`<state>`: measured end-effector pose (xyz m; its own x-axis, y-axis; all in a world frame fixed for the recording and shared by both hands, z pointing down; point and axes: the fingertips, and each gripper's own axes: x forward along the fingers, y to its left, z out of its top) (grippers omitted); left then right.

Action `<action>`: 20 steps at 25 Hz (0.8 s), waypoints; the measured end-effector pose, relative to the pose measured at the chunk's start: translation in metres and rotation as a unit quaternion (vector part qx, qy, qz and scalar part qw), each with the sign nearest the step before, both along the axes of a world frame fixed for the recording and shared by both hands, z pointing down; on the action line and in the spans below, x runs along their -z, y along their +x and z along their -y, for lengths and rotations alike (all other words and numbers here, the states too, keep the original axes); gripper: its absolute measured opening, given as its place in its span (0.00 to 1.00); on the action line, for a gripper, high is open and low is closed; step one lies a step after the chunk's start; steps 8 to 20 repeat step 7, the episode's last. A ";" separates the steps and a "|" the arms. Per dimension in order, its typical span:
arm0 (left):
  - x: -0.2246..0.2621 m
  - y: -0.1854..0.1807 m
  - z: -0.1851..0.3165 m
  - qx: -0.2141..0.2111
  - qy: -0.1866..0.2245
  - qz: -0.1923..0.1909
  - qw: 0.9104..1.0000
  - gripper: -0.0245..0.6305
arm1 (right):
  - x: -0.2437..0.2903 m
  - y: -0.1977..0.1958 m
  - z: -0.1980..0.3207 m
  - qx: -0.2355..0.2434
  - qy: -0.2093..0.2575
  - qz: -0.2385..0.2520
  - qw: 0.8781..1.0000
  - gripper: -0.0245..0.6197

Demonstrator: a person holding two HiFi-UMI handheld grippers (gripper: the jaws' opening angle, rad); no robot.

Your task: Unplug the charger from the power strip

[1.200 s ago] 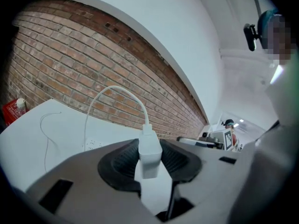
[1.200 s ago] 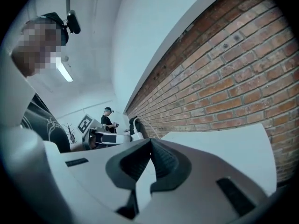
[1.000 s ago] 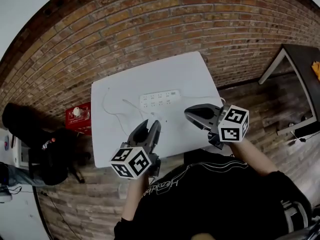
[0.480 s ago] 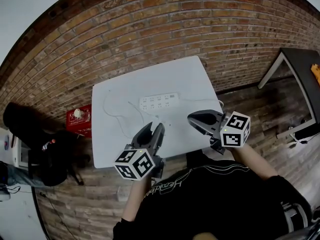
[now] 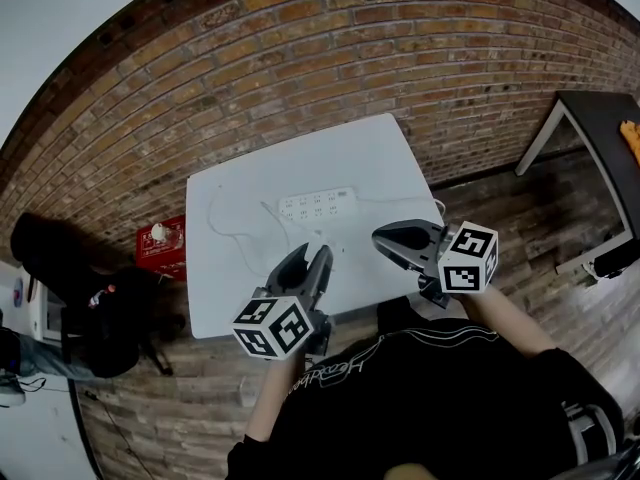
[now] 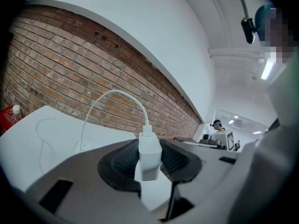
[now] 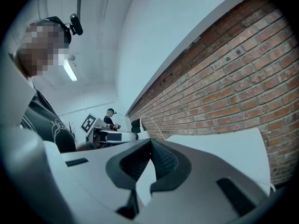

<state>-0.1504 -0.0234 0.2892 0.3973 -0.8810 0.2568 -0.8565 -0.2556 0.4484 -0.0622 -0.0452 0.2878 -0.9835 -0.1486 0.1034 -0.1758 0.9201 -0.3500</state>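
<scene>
My left gripper is shut on a small white charger that stands upright between its black pads. The charger's white cable arcs up from its top and drops to the left onto the table. The white power strip lies flat in the middle of the white table, beyond both grippers, and the charger is apart from it. In the head view my left gripper hovers over the table's near half. My right gripper is shut with nothing in it, to the right of the strip; its pads meet.
A brick wall runs behind the table. On the wooden floor to the left stand a red box and a black bag. A dark table stands at the right. Loose white cable lies on the table's left part.
Both grippers have drifted slightly, staying on the near side of the power strip. The charger stays in the left grip, and the right gripper stays shut.
</scene>
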 end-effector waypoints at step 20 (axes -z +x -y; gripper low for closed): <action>-0.001 -0.002 -0.006 -0.003 -0.005 -0.001 1.000 0.25 | -0.001 -0.005 -0.006 0.003 0.004 -0.010 1.000 0.03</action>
